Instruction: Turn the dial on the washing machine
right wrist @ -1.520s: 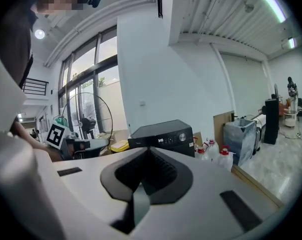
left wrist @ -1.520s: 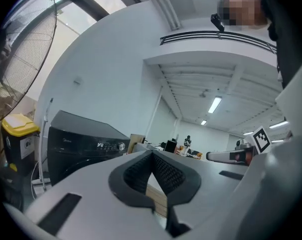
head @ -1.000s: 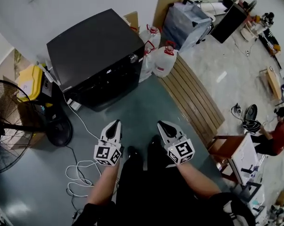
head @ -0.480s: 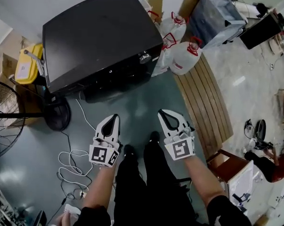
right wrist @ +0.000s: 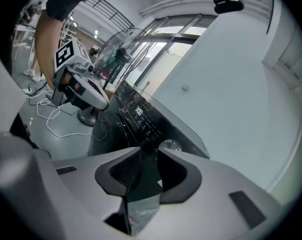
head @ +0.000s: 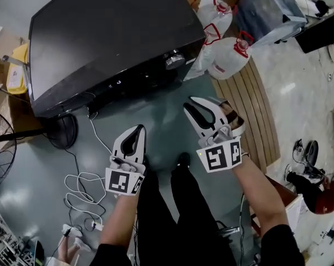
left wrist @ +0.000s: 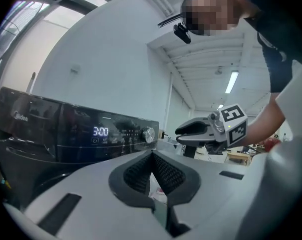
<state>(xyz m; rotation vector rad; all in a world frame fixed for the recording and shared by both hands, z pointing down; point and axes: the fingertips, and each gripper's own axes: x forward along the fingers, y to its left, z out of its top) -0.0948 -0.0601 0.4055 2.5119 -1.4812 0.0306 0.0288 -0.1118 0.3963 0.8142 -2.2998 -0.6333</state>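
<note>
- A standing fan (head: pixel 1 148) sits at the far left edge of the head view, with a loose white cable (head: pixel 78 188) coiled on the grey-green floor (head: pixel 162 125) just right of it.
- A black washing machine (head: pixel 100 32) fills the far left and centre of the scene. Its lit display (left wrist: pixel 100 131) reads 3:00 in the left gripper view.
- The left hand-held gripper (head: pixel 137 128) is held low over the floor, near of the machine and well apart from it. Its jaws are pressed together at the tips with nothing between them.
- The dial (head: pixel 174 60), a round silver knob, is at the right end of the machine's front control panel, close to the machine's right corner. Nothing is touching it.
- The right hand-held gripper (head: pixel 191 103) is raised near of the dial and a little to its right, pointing toward it but clear of it. Its jaws are opening, a narrow gap shows between them, and they hold nothing.
- White plastic jugs with red caps (head: pixel 229 60) stand on the floor just right of the machine.
- A slatted wooden board (head: pixel 261 121) lies on the floor to the right of the raised gripper.
</note>
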